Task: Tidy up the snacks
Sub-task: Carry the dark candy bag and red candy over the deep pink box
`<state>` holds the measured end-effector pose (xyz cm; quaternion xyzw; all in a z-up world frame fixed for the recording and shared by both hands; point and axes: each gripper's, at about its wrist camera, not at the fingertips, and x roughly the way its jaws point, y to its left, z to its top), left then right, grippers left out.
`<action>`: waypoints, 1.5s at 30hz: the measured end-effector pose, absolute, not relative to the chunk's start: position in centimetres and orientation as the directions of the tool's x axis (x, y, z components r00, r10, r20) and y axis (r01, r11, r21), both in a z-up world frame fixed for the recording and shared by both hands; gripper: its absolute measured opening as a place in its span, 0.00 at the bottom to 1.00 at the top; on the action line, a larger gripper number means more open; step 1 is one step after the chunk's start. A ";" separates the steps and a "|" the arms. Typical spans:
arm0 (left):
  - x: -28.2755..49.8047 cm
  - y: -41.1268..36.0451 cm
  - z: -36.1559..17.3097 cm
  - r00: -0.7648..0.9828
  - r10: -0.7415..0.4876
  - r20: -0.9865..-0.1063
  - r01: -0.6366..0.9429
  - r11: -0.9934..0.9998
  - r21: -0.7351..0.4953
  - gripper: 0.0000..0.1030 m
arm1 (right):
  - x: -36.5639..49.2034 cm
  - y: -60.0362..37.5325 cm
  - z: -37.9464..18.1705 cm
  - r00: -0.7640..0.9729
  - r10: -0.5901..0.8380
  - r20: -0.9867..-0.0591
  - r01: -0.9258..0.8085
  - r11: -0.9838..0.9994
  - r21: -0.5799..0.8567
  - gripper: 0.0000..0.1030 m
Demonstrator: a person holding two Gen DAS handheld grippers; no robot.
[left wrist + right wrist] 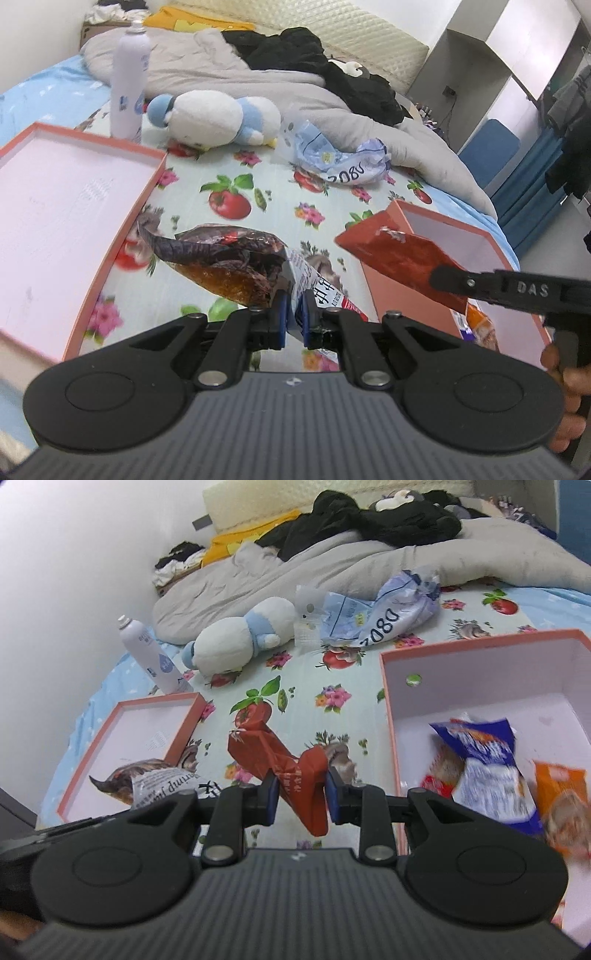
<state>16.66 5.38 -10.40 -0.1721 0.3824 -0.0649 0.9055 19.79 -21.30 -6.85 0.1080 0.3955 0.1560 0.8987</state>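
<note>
Left wrist view: our left gripper [294, 321] pinches the white end of a dark shrimp snack bag [236, 264], held up over the flowered sheet [258, 177]. Our right gripper [301, 799] pinches a crumpled red packet [280, 764]. Taking the deep pink box [480, 657] as landmark: the red packet hangs just left of it, the shrimp bag farther left, a blue bag [487, 760] lies inside, and the shallow pink lid [74, 206] sits well left.
</note>
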 end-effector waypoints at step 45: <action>8.0 -11.0 -2.2 0.666 -0.414 -0.621 0.302 0.910 -0.282 0.09 | 1.0 -33.5 -3.1 0.826 0.038 -0.562 0.087 0.977 0.193 0.28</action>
